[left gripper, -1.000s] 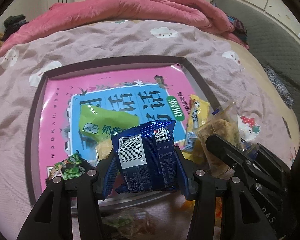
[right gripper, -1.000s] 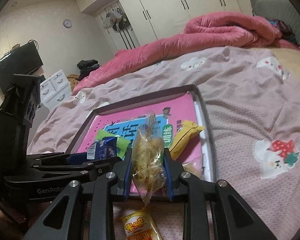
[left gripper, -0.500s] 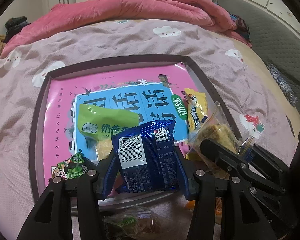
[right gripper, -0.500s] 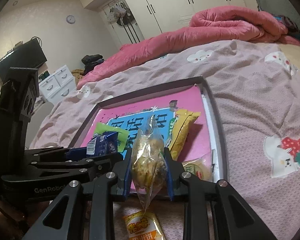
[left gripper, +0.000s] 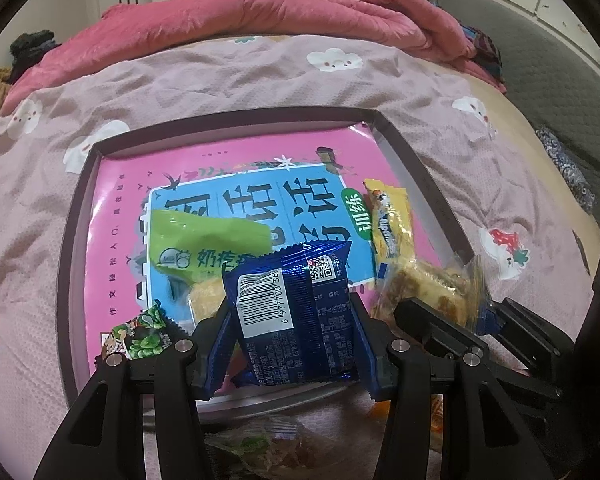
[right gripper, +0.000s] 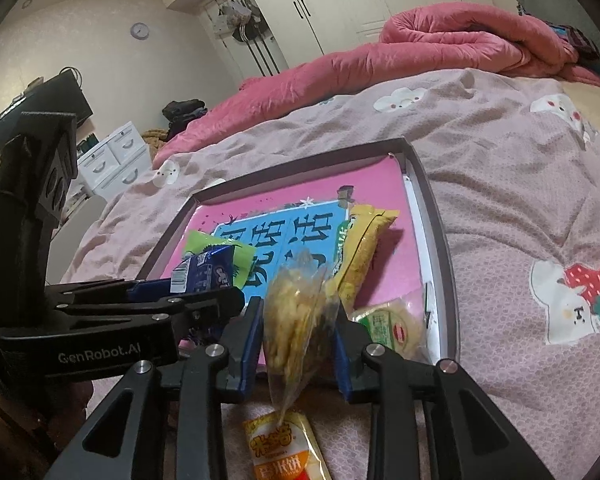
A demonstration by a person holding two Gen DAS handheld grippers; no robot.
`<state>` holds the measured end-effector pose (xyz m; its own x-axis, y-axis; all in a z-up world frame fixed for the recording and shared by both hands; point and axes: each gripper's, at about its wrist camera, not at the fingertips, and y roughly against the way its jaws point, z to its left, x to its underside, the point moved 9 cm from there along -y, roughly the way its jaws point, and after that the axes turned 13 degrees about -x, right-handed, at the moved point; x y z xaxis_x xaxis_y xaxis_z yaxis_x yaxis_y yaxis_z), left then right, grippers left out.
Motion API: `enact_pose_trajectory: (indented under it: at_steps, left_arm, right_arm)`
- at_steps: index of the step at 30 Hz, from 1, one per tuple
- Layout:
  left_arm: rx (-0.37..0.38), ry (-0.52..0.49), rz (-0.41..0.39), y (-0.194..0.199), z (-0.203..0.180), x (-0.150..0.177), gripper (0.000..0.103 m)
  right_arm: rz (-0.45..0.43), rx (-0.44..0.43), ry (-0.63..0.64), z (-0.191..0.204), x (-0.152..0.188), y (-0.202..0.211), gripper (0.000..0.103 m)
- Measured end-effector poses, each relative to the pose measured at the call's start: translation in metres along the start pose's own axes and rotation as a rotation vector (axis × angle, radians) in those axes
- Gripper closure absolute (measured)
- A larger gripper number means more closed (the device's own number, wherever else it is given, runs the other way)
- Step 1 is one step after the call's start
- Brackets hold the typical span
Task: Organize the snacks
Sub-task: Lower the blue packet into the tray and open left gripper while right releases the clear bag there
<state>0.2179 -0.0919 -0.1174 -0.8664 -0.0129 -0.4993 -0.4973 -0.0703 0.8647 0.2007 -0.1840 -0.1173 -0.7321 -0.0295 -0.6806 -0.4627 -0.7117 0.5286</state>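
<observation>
My left gripper [left gripper: 294, 344] is shut on a blue foil snack packet [left gripper: 292, 312], held above the near edge of a dark tray [left gripper: 66, 248] lined with a pink and blue sheet. My right gripper [right gripper: 298, 340] is shut on a clear bag of yellow crisps [right gripper: 296, 316], also over the tray's near edge [right gripper: 440, 248]. The bag shows in the left wrist view [left gripper: 428, 292], the blue packet in the right wrist view [right gripper: 204, 272]. In the tray lie a green packet [left gripper: 196, 244], a yellow packet [left gripper: 392, 224] and a small green-pea packet [left gripper: 144, 334].
The tray sits on a bed with a pink-grey cover [left gripper: 220, 80]; a red quilt [left gripper: 260, 16] is heaped at the far end. Loose snacks lie on the cover before the tray: a yellow rice-cake packet [right gripper: 284, 448] and a clear packet [left gripper: 272, 444]. A round cake packet [right gripper: 388, 324] lies in the tray's near right corner.
Both grippers have moved forward and a little higher over the tray's near edge, each still holding its packet. The crisps bag has swung slightly.
</observation>
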Motion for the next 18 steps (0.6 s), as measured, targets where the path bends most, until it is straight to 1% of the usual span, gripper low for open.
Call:
enact_pose_trajectory:
  at_steps: [10,18]
  left_arm:
    - [-0.002,-0.024,0.018,-0.001,-0.009,0.003,0.049]
    - [0.0,-0.01,0.032,-0.002,-0.008,0.003,0.049]
  right_arm:
    - [0.003,0.001,-0.003,-0.002,0.004,0.013,0.07]
    - [-0.043,0.01,-0.026,-0.009,0.0,0.028,0.069]
